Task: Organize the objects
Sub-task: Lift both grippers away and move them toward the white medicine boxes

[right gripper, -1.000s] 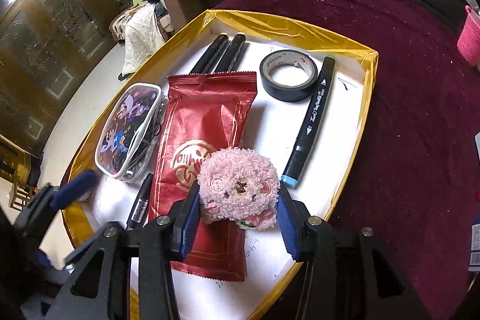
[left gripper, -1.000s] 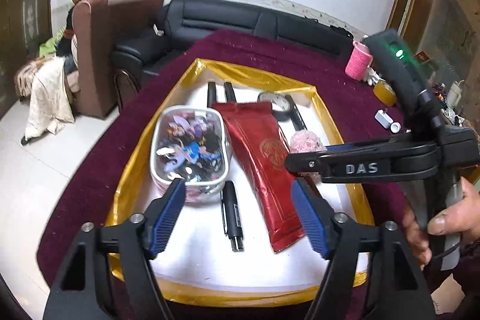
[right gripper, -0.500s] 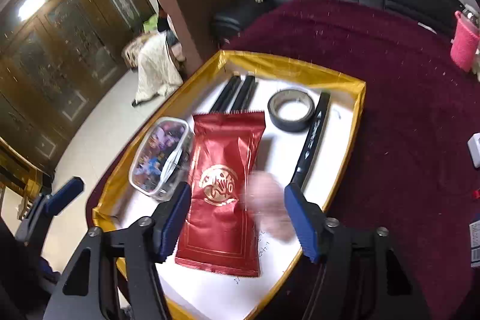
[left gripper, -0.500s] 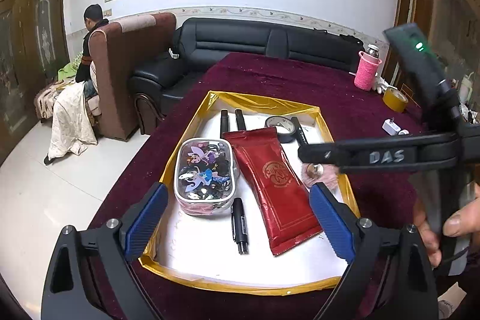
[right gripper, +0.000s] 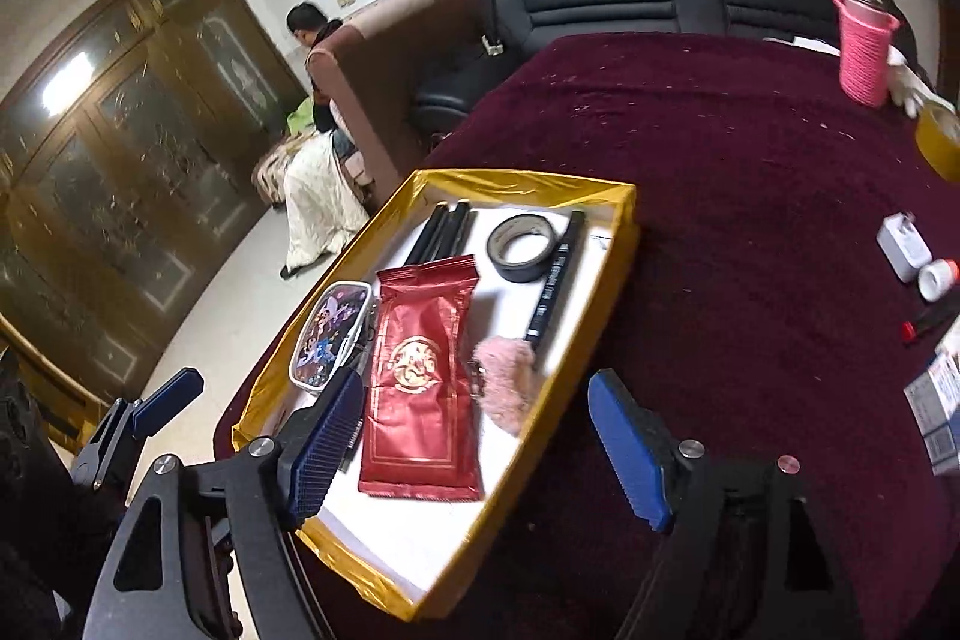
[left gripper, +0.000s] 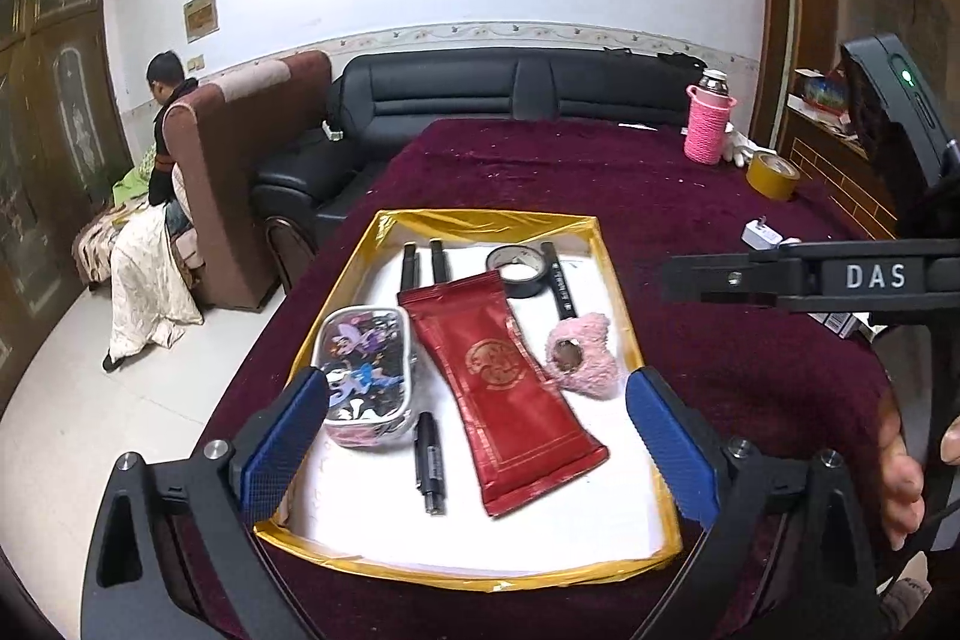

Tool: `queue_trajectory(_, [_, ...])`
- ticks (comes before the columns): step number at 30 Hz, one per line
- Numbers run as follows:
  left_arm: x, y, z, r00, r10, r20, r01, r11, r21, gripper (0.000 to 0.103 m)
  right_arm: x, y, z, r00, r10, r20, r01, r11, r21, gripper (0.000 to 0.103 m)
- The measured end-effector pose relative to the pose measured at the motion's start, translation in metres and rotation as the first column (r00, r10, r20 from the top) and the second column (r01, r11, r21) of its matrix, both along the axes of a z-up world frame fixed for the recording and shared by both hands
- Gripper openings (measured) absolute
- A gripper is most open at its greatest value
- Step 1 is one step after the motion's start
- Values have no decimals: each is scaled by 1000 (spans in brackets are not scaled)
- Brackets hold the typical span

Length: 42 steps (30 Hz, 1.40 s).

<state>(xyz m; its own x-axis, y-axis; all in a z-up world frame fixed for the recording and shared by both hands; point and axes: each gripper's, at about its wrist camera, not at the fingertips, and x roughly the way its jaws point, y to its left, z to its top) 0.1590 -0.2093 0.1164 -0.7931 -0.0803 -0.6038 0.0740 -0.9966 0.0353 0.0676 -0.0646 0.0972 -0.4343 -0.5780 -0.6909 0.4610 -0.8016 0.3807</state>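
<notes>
A gold-rimmed white tray (left gripper: 336, 292) (right gripper: 621, 244) lies on the maroon table. In it are a cartoon pencil case (left gripper: 366, 376) (right gripper: 327, 334), a red foil packet (left gripper: 504, 376) (right gripper: 420, 376), a black pen (left gripper: 429, 460), a black tape roll (left gripper: 521, 270) (right gripper: 523, 247), a black marker (left gripper: 561, 289) (right gripper: 555, 280), two dark sticks (left gripper: 423, 265) (right gripper: 444, 232) and a pink plush toy (left gripper: 585, 355) (right gripper: 504, 382). My left gripper (left gripper: 480, 445) hangs above the tray's near end, its jaws opening with nothing held. My right gripper (right gripper: 480, 451) is raised over the tray's near right corner, jaws opening, empty; the plush lies beyond them.
On the cloth to the right stand a pink-sleeved bottle (left gripper: 708, 118) (right gripper: 864, 46), a yellow tape roll (left gripper: 773, 175), a white plug (right gripper: 903, 247) and small boxes (right gripper: 939, 400). A black sofa (left gripper: 510, 94) and brown armchair (left gripper: 240, 196) lie behind; a person (left gripper: 165, 100) sits at far left.
The right gripper let go of the pink plush, which now lies in the tray, and rose back. Both grippers opened wider and lifted away from the tray.
</notes>
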Motion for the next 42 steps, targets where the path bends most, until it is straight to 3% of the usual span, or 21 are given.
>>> queue_trajectory(6, [-8, 25, 7, 999, -46, 2, 46, 999, -30, 99, 4, 61, -3, 994, -110, 27, 112, 991, -76, 85])
queue_trajectory(12, [-19, 54, 8, 991, -131, 19, 130, 991, 18, 99, 7, 148, 5, 964, -265, 15, 264, 954, -144, 84])
queue_trajectory(15, [-21, 70, 6, 986, -168, 16, 168, 985, 33, 99, 10, 204, 12, 923, -385, 1, 380, 911, -158, 85])
queue_trajectory(19, [-27, 85, -1, 978, -208, 37, 206, 977, 47, 99, 13, 281, 9, 841, -541, 18, 536, 829, -159, 88])
queue_trajectory(22, [-31, 94, -9, 971, -229, 62, 225, 972, 68, 99, 7, 316, -3, 799, -598, 65, 600, 785, -156, 88])
queue_trajectory(24, [-31, 97, -13, 967, -244, 73, 237, 968, 86, 99, 6, 333, -12, 788, -609, 94, 615, 769, -172, 88])
queue_trajectory(25, [-30, 97, -13, 966, -247, 74, 240, 966, 91, 99, 5, 338, -15, 801, -587, 117, 598, 772, -215, 89])
queue_trajectory(27, [-30, 97, -14, 966, -246, 75, 239, 966, 96, 99, 8, 334, -14, 859, -495, 132, 509, 792, -338, 89])
queue_trajectory(29, [-32, 95, -15, 969, -234, 80, 226, 968, 106, 99, 10, 314, -6, 908, -410, 87, 412, 831, -374, 89])
queue_trajectory(31, [-34, 93, -16, 969, -233, 84, 220, 966, 134, 99, 4, 285, -2, 937, -348, 45, 344, 890, -300, 91])
queue_trajectory(33, [-35, 91, -18, 967, -238, 90, 221, 960, 173, 99, -12, 263, -9, 941, -334, 55, 338, 923, -183, 92])
queue_trajectory(36, [-33, 90, -20, 967, -236, 95, 215, 958, 191, 99, -41, 251, -29, 907, -415, 73, 419, 907, -46, 92])
queue_trajectory(37, [-32, 89, -21, 967, -234, 96, 213, 958, 194, 99, -44, 244, -27, 890, -456, 4, 456, 890, 21, 93])
queue_trajectory(39, [-33, 87, -22, 967, -233, 100, 209, 956, 208, 99, -51, 234, -32, 912, -407, 53, 407, 913, 11, 94])
queue_trajectory(42, [-35, 85, -24, 966, -236, 105, 206, 950, 236, 99, -52, 202, -37, 962, -240, 130, 243, 970, -8, 94])
